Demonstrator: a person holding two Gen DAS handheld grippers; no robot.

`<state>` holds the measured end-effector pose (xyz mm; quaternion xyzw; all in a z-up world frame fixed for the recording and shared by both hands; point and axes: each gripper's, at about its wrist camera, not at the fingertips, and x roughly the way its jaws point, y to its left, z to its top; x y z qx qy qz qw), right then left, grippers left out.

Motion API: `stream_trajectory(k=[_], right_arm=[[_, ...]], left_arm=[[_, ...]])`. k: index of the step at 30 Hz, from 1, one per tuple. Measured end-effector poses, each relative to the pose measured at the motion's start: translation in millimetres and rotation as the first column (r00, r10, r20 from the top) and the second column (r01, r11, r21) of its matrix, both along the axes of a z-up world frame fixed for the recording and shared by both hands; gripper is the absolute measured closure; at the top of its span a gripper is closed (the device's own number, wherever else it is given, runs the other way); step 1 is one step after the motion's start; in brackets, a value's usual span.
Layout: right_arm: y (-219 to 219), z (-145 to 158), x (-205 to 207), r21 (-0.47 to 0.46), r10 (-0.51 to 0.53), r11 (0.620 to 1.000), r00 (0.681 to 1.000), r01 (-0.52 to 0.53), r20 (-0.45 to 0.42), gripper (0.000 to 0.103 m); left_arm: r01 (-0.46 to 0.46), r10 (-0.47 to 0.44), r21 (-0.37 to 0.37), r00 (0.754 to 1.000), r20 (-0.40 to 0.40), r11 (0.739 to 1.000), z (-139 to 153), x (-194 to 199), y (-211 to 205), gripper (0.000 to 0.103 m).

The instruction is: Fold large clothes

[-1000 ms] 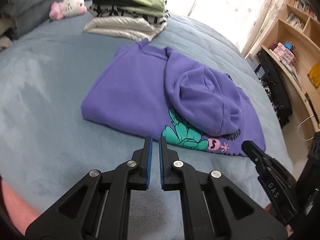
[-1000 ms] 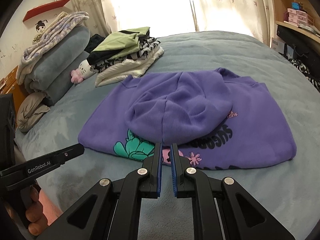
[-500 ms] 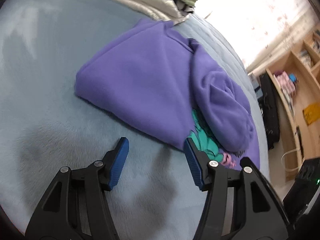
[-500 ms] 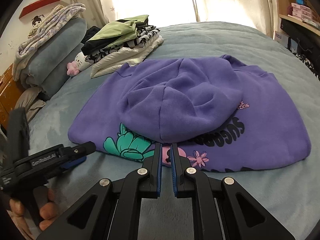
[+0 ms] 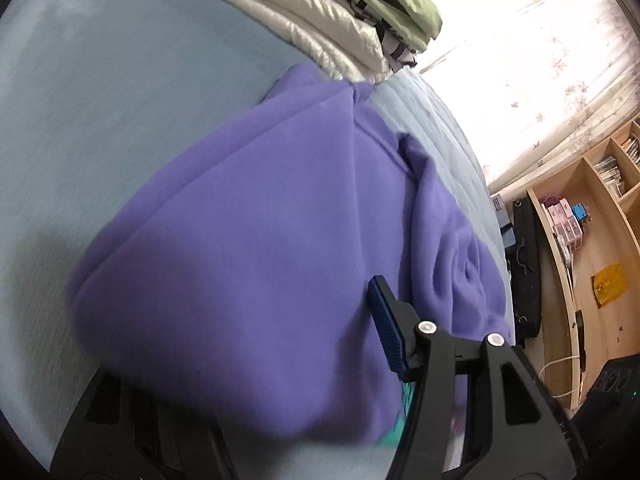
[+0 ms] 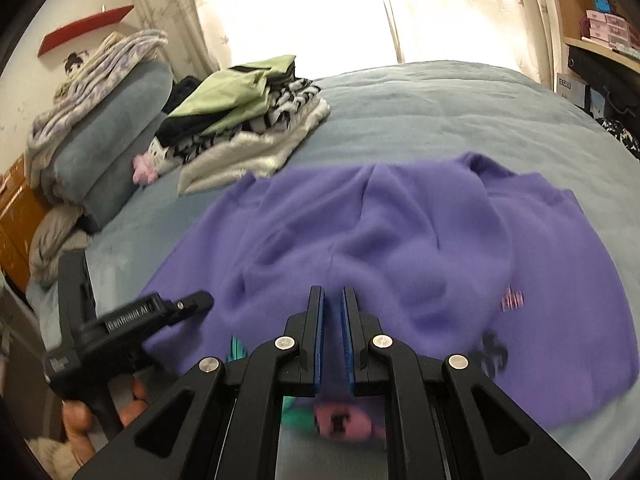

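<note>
A purple hoodie [image 5: 260,240] lies partly folded on the grey-blue bed, its hood laid over the printed front [image 6: 400,240]. My left gripper [image 5: 248,344] is open wide at the hoodie's near left edge; its right finger [image 5: 390,332] rests over the cloth and the left finger is hidden under the folded edge. It shows from the side in the right wrist view [image 6: 176,308], at the hoodie's left edge. My right gripper [image 6: 331,300] is shut and empty, hovering over the hoodie's near edge by the teal and pink print.
A stack of folded clothes [image 6: 248,120] lies on the bed [image 6: 440,112] beyond the hoodie, also seen in the left wrist view [image 5: 340,20]. Pillows and blankets [image 6: 100,120] are piled at the far left. Wooden shelves [image 5: 580,220] stand to the right of the bed.
My left gripper opened and moved forward onto the hoodie's left edge, one finger going under the cloth. My right gripper stayed shut and moved closer over the near edge.
</note>
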<state>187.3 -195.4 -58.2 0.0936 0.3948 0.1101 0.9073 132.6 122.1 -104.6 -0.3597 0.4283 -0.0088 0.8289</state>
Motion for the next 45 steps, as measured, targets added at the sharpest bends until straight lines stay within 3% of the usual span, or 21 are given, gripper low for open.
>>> stream_trajectory(k=[3,6,10,12,17,21,24,26,30,33,35,38,41,44,45], right_arm=[[0.1,15.2,8.5,0.04,-0.002,0.999,0.999,0.0,0.033,0.095],[8.8,18.0,18.6,-0.014,0.0,1.0,0.998,0.001,0.061,0.095],[10.1,-17.3,39.2,-0.054,-0.03,0.998,0.999,0.029,-0.021,0.095],[6.8,-46.3,49.2,-0.025,-0.016,1.0,0.993,0.013,-0.116,0.095],[-6.5,-61.6,56.1,0.079,-0.004,0.997,0.992,0.014,-0.123,0.095],[-25.4,-64.1,57.0,0.191,0.018,0.981,0.987,0.014,-0.163,0.095],[-58.5,-60.2,48.8,0.34,0.037,0.94,0.979,0.034,-0.202,0.095],[-83.4,-54.7,37.8,0.391,0.028,0.919,0.98,0.052,-0.198,0.094],[-137.7,-37.3,5.6,0.333,-0.101,0.932,0.985,0.142,-0.138,0.09],[-179.4,-28.1,-17.9,0.271,-0.232,0.929,0.968,0.251,-0.099,0.09],[-208.0,-25.9,-31.7,0.245,-0.319,0.912,0.944,0.329,-0.082,0.09],[-242.0,-30.5,-47.6,0.231,-0.413,0.878,0.907,0.42,-0.079,0.09],[-266.0,-41.9,-57.7,0.248,-0.473,0.839,0.874,0.485,-0.108,0.09],[-277.9,-53.3,-64.3,0.25,-0.501,0.817,0.854,0.52,-0.139,0.09],[-283.7,-56.0,-65.8,0.251,-0.504,0.813,0.851,0.526,-0.148,0.09]], left_arm=[[-0.01,0.01,0.001,1.0,0.025,1.0,3.0,11.1,4.2,0.068],[-0.01,0.008,0.034,0.998,0.057,0.999,8.5,9.9,3.1,0.079],[0.008,-0.041,0.207,0.987,0.154,0.978,39.5,5.1,-20.2,0.087],[0.02,-0.083,0.288,0.975,0.208,0.957,59.0,1.2,-35.1,0.087],[0.08,-0.261,0.495,0.914,0.309,0.865,108.0,-3.8,-95.9,0.087],[0.129,-0.383,0.583,0.861,0.336,0.802,134.9,-3.4,-144.6,0.087],[0.16,-0.463,0.637,0.817,0.343,0.754,149.4,-4.1,-185.4,0.087],[0.182,-0.515,0.669,0.786,0.341,0.72,155.4,-6.8,-212.5,0.087],[0.249,-0.605,0.706,0.733,0.31,0.663,155.6,-8.9,-269.1,0.087],[0.299,-0.664,0.734,0.698,0.267,0.61,143.2,-8.6,-310.4,0.087],[0.337,-0.702,0.754,0.677,0.222,0.563,128.5,-10.3,-341.5,0.087],[0.389,-0.759,0.797,0.638,0.129,0.462,96.4,-19.3,-390.4,0.087],[0.413,-0.8,0.85,0.6,0.017,0.328,56.8,-35.8,-438.3,0.087],[0.384,-0.821,0.915,0.558,-0.121,0.126,8.4,-49.0,-478.8,0.085],[0.363,-0.824,0.928,0.549,-0.14,0.084,-2.5,-54.9,-487.1,0.083]])
